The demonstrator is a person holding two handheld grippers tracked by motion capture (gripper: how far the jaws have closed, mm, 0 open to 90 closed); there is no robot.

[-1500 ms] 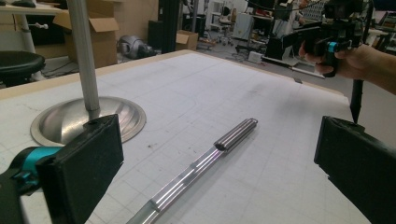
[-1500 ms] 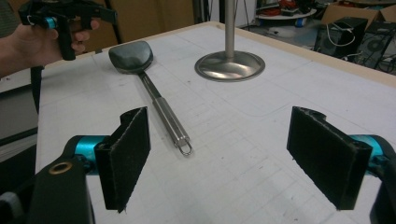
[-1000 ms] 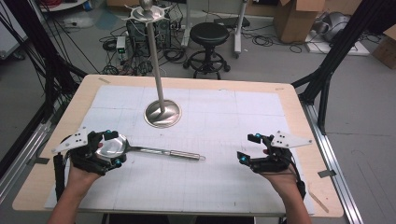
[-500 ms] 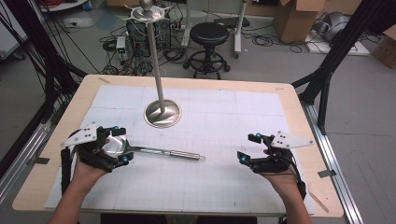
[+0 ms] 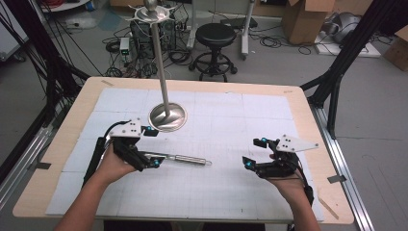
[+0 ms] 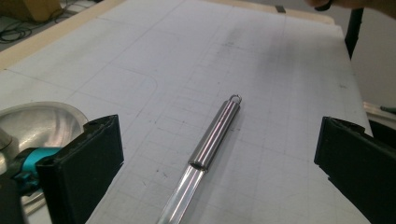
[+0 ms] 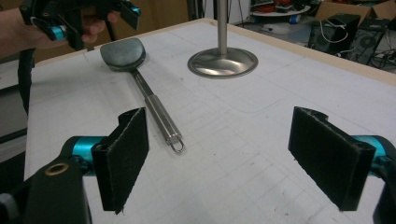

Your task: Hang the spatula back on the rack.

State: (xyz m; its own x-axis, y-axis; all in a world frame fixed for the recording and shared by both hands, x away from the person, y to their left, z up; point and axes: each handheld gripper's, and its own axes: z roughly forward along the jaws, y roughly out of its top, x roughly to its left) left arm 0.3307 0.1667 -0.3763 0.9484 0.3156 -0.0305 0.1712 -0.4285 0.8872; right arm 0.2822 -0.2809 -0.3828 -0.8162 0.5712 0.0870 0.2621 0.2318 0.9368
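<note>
Beginning at the left hand-held gripper (image 5: 152,147): spread wide, gripping nothing, poised above the spatula (image 7: 122,53) near its neck, with a jaw on either side of the shaft and clear air under both pads. Looking along those jaws, straddling the round steel handle (image 6: 215,133), laid flat on the worktop (image 5: 308,125) with the ring end turned toward the right hand-held gripper (image 5: 255,152). Likewise wide open and empty over there, well apart from the ring.

Likely trouble, judging from this:

- Closing from above on a polished round tube invites rolling. Could squirt the handle sideways out of the pads instead of catching it.
- Coming down off-centre would press a single pad on the shaft and shove the whole spatula across the smooth mat.
- Gripping close to the neck leaves a long lever hanging out. May sag or swing once lifted, or twist in the pads.
- Just beside the left jaw, mind the stand's base (image 6: 37,123), and behind it the tall pole (image 5: 161,62). Could clip either with a careless lift and rock the stand.

Better to square the jaws across the shaft, lower evenly, and close slowly before lifting anything.
</note>
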